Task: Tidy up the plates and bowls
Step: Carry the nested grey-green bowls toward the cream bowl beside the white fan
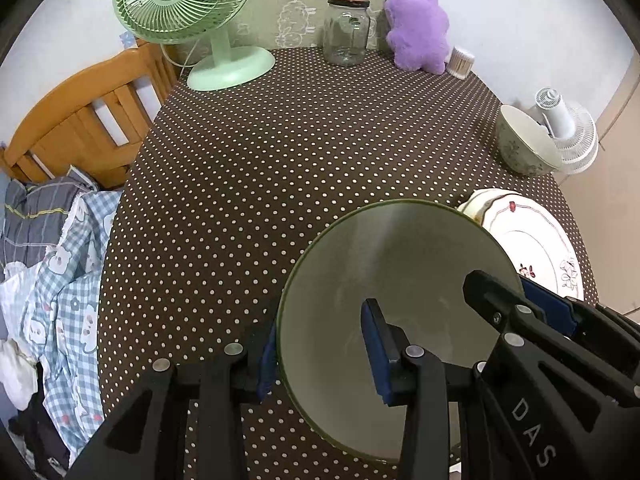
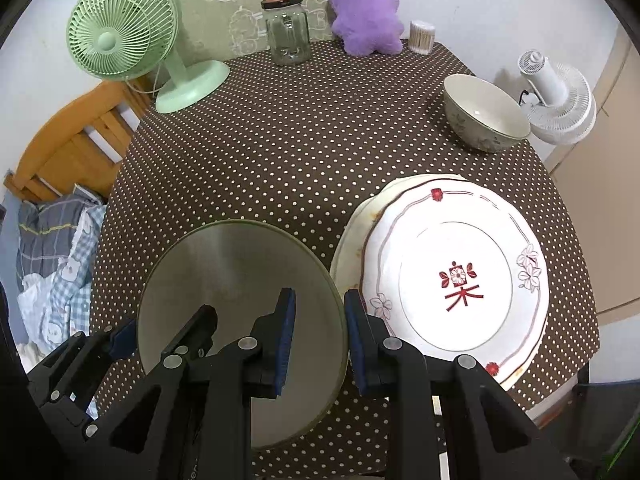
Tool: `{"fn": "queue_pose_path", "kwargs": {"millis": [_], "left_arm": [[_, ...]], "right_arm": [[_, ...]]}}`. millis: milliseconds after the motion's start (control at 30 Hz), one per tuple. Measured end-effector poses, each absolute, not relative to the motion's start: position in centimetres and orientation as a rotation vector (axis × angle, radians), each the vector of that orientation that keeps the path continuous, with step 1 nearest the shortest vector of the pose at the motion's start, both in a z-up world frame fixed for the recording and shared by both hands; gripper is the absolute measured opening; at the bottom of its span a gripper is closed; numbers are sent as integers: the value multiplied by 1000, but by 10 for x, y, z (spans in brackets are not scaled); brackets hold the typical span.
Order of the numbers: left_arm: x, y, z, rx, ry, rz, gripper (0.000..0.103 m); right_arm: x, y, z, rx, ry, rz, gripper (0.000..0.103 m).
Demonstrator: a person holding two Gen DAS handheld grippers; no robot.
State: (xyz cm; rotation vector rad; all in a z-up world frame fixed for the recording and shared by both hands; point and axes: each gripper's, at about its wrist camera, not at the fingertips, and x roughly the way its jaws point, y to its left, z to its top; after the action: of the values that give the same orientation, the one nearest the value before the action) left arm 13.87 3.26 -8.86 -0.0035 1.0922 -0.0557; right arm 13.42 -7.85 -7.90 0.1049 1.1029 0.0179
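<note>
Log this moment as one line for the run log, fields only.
stage: carrying green bowl | left gripper: shut on rim | right gripper: shut on rim | plate stack: beside, right | second bowl: far right, apart

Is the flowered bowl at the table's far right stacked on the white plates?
No. The flowered bowl stands alone on the tablecloth, with bare cloth between it and the white plates.

A green fan [image 2: 120, 28], glass jar [image 2: 289, 30], purple plush [image 2: 365, 12] and toothpick tub [image 2: 422, 36] line the dotted tablecloth's [image 2: 300, 128] far edge; a white fan [image 2: 560, 100] sits right.
</note>
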Motion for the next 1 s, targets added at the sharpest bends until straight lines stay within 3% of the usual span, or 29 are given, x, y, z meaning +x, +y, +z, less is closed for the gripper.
{"fn": "queue_pose_path", "kwargs": {"millis": [633,733,867,900,933,1000], "left_arm": [[147,38,-106,-5,1117,-64,39],[147,37,-106,-8,1127,-86,49],[141,35,-94,13,1090,-116,72],[140,34,-91,17,1082,-119,78],[139,35,-87,22,1072,-119,80],[137,36,-79,33,1048,-115,85]], "right_arm": [[145,-72,-96,78,1115,15,29],[145,-71,-95,71,1122,25,29],[142,-72,-88,72,1110,29,30],[141,-73,-85,70,1101,32,37],[140,-72,-81,63,1088,30,53],[136,-72,-72,44,1047,1,69]]}}
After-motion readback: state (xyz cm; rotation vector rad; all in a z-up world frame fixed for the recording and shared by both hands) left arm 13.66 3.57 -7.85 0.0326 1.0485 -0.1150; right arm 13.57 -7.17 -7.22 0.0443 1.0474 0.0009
